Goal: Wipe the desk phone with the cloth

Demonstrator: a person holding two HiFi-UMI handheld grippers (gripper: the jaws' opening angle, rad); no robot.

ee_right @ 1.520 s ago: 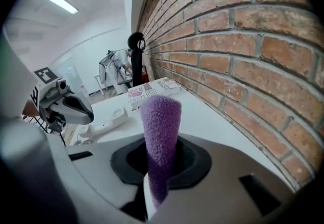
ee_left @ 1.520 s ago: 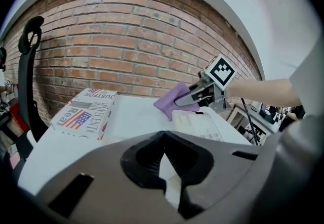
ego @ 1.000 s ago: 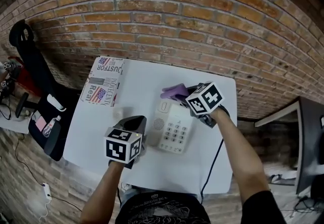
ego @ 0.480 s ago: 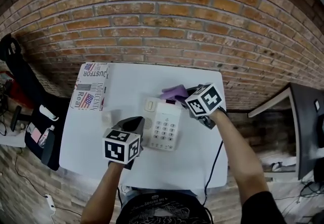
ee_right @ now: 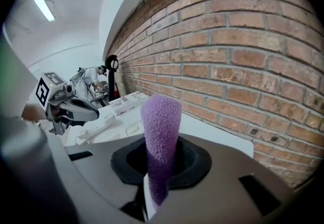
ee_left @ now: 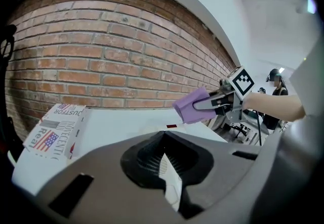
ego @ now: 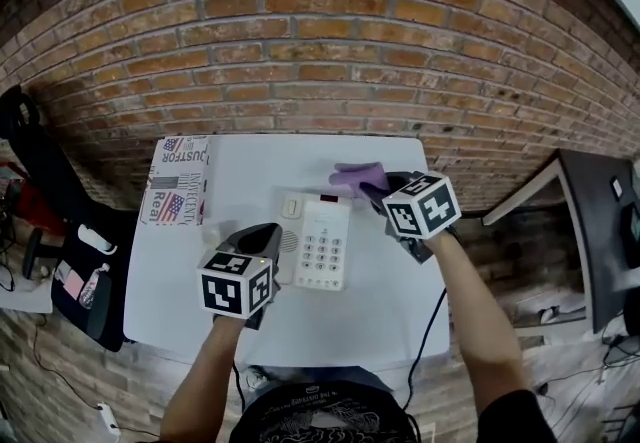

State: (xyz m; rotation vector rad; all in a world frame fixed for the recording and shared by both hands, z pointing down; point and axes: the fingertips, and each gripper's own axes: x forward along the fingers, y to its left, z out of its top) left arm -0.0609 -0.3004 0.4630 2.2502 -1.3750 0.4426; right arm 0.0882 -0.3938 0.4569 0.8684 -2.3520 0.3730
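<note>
The white desk phone (ego: pixel 322 246) lies on the white table (ego: pixel 250 166), its handset (ee_right: pixel 96 127) along its left side. My left gripper (ego: pixel 268 234) rests at that left side, by the handset; its jaws stand together with nothing clearly between them (ee_left: pixel 163 139). My right gripper (ego: pixel 378 186) hovers off the phone's far right corner, shut on a folded purple cloth (ego: pixel 358 176). The cloth (ee_right: pixel 161 122) sticks up out of the jaws in the right gripper view. Seen from the left gripper, the cloth (ee_left: pixel 190 106) hangs above the phone's far end.
A printed box with flag pictures (ego: pixel 180 181) lies at the table's far left corner. A brick wall (ego: pixel 320 61) runs right behind the table. A black cable (ego: pixel 425 321) hangs off the right edge. A dark chair with a bag (ego: pixel 85 271) stands on the left.
The head view has shifted. My right gripper with the cloth has moved from over the phone's far end to just right of it. The left gripper stays by the phone.
</note>
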